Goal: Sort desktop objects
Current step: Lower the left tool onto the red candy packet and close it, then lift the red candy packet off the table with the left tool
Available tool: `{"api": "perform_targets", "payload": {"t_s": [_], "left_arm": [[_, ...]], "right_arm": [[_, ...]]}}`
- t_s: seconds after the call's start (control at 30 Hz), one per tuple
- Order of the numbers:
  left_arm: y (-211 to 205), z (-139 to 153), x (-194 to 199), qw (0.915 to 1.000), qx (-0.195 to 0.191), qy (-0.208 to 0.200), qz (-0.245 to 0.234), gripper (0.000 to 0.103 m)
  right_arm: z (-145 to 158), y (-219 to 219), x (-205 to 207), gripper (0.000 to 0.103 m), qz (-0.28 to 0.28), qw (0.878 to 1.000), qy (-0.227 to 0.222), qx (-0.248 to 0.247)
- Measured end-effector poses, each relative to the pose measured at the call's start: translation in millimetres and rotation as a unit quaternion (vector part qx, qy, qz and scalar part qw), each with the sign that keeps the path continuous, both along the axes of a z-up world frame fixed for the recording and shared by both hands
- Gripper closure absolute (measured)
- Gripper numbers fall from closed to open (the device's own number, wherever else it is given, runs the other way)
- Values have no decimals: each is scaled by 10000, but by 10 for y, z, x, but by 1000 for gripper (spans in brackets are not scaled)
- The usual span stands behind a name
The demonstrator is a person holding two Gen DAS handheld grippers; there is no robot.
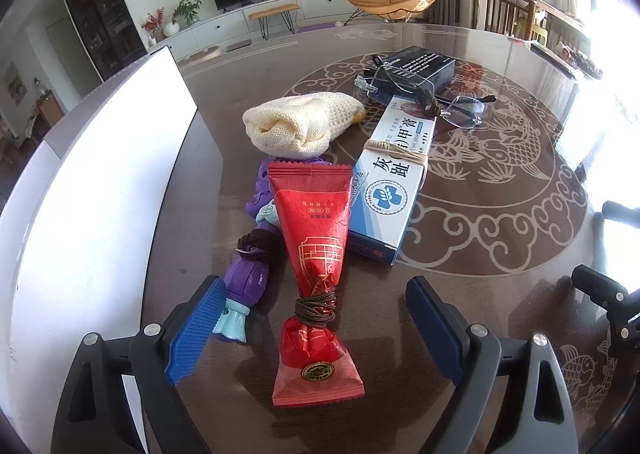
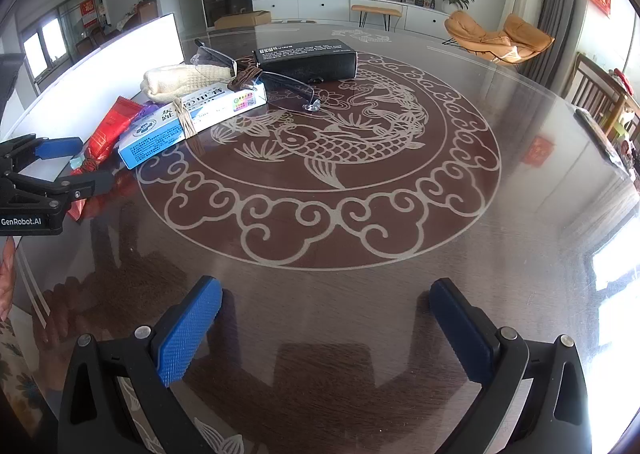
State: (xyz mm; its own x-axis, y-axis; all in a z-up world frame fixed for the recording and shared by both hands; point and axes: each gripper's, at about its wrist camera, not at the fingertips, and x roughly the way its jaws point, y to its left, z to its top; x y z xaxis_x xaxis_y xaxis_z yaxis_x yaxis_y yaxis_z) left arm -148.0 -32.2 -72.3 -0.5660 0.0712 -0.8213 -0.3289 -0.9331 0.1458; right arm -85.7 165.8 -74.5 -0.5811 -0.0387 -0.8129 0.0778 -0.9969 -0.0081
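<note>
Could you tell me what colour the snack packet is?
Red with gold print, clearest in the left wrist view.

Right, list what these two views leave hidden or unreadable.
- Purple toy: left wrist view, mostly covered by the red packet; its shape is unclear.
- Cream knitted cloth: its far end is hidden behind the blue-and-white box in the right wrist view.
- Black box: print too small in both views.
- White tray: overexposed; its inside is unreadable.
</note>
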Motion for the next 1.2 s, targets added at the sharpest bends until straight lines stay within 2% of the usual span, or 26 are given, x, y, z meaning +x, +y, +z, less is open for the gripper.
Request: {"api": "perform_targets", "payload": {"t_s": [0.1,0.17,0.2,0.27,0.37,0.6,0.77,0.8,0.87,0.9,1.0,1.03,1.07,1.13,1.2], "left_arm": [[-96,24,-31,9995,267,-3,157,18],[-165,58,-22,9991,304,110,270,46],[-199,76,-7,9990,302,156,302,53],[-282,107,16,9986,355,194,354,73],[-338,152,107,9982,479,145,317,79],[-406,208,543,9959,907,-34,12,81],[-357,163,637,9980,634,19,-54,80],[-349,145,607,9981,617,-12,-28,78],[-369,108,547,9980,627,-53,29,60],[-363,90,509,9979,644,-91,43,55],[-308,-20,417,9977,612,-278,30,52],[-288,-51,402,9977,604,-321,-3,53],[-284,-51,423,9979,612,-204,-19,63],[-276,-49,448,9975,663,-226,-46,80],[-301,-50,516,9978,635,-177,29,80]], "right_arm": [[-1,0,-1,0,0,10000,0,0],[-1,0,-1,0,0,10000,0,0],[-2,0,-1,0,0,10000,0,0],[0,0,-1,0,0,10000,1,0],[0,0,-1,0,1,10000,1,0],[0,0,-1,0,1,10000,1,0],[1,1,-1,0,0,10000,1,0],[0,0,-1,0,0,10000,1,0],[0,0,-2,0,0,10000,1,0],[0,0,-2,0,0,10000,1,0],[3,1,-1,0,0,10000,1,0],[-1,1,-2,0,0,10000,1,0],[-1,1,-2,0,0,10000,1,0],[1,1,-2,0,-1,10000,1,0],[-2,1,-2,0,-1,10000,0,0]]}}
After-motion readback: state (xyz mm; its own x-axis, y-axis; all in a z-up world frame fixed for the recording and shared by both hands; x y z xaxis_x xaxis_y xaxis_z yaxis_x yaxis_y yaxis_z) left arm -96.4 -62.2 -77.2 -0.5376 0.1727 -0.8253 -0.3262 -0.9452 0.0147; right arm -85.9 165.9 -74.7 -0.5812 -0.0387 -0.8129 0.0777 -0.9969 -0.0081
